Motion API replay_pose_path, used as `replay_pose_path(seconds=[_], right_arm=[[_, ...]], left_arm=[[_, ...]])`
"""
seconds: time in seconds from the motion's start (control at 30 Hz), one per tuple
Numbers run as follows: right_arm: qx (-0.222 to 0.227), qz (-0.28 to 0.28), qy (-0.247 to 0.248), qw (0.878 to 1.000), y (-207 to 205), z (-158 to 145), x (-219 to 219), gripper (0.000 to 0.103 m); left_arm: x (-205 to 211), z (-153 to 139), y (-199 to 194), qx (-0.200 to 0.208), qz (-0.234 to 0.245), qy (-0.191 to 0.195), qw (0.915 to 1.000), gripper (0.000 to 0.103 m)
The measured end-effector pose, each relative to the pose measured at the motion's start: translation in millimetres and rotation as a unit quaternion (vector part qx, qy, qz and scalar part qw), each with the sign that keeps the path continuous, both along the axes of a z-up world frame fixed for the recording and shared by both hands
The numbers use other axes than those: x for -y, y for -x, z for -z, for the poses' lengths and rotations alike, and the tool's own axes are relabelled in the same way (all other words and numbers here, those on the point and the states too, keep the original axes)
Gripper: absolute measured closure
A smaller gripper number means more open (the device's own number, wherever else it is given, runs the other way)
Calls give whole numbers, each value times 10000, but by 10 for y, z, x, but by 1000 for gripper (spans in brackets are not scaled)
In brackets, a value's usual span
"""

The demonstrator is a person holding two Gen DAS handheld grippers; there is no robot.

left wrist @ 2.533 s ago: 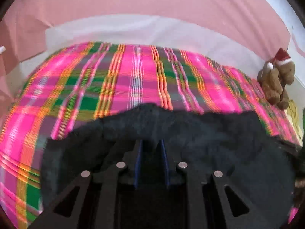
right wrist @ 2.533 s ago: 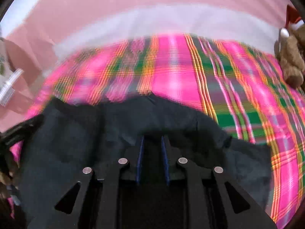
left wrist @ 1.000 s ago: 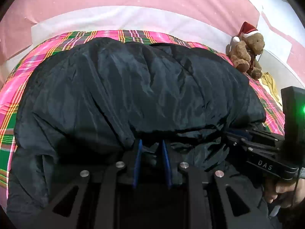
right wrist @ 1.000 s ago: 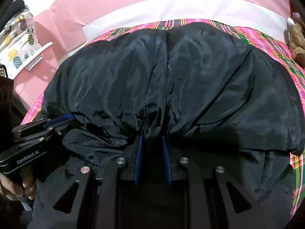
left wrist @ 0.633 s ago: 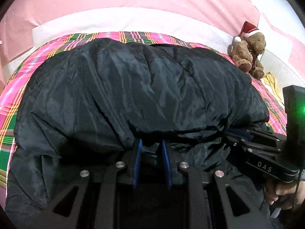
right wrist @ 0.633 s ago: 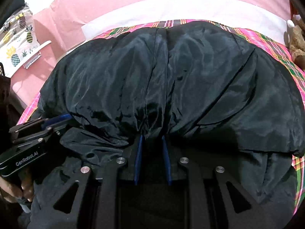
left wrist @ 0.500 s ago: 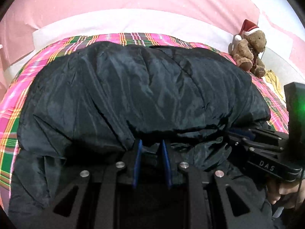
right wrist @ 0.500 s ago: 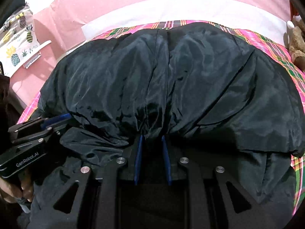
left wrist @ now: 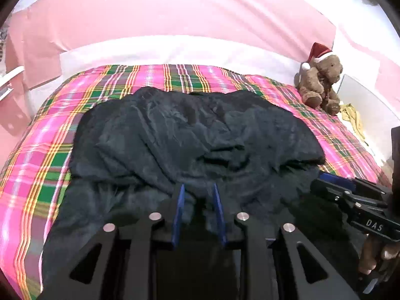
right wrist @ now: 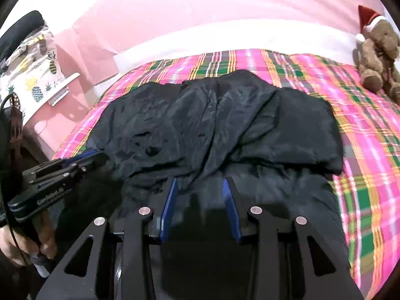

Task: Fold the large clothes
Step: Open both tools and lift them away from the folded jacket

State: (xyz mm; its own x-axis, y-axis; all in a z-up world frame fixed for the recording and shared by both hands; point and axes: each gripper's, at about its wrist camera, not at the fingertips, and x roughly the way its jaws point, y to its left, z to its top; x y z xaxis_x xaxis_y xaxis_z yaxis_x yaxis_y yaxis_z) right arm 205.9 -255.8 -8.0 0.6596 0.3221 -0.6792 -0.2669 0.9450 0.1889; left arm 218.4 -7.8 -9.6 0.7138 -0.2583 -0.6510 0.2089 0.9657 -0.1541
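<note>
- Lying folded over itself, the black jacket [left wrist: 200, 140] covers the middle of the plaid bedspread [left wrist: 37, 175].
- The left gripper [left wrist: 197, 192] has jaws opening, released, jacket fabric loose between them.
- The right gripper [right wrist: 200, 185] has jaws opening wider, released at the jacket's near edge.
- A teddy bear [left wrist: 318, 85] sits beyond the jacket's right corner.

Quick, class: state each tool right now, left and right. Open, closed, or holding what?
Left tool: opening, pads apart, black garment lying loose between them.
Right tool: opening wider, nothing gripped, garment below.
</note>
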Motion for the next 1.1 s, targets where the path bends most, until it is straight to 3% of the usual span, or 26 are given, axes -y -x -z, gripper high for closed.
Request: replay_pose_path(seconds=[0.3,0.5,0.97,1.1], right_arm=[[59,140,-179,9997,723,-77,188,65],[79,271,-176,9994,1138,-47,307,65],[-38,507,18,9987,1882,131,577,64],[-81,612,-32,9981,1975,168,644,57]], left_arm=[[-132,-127,743,133,-67,98,9998,67],[-122,-56,1191,91,-140,34,9999,66],[-151,87,1816,-192,-348,-126,9991,64],[-199,101,1926,-161,-423,-223,9987,59]])
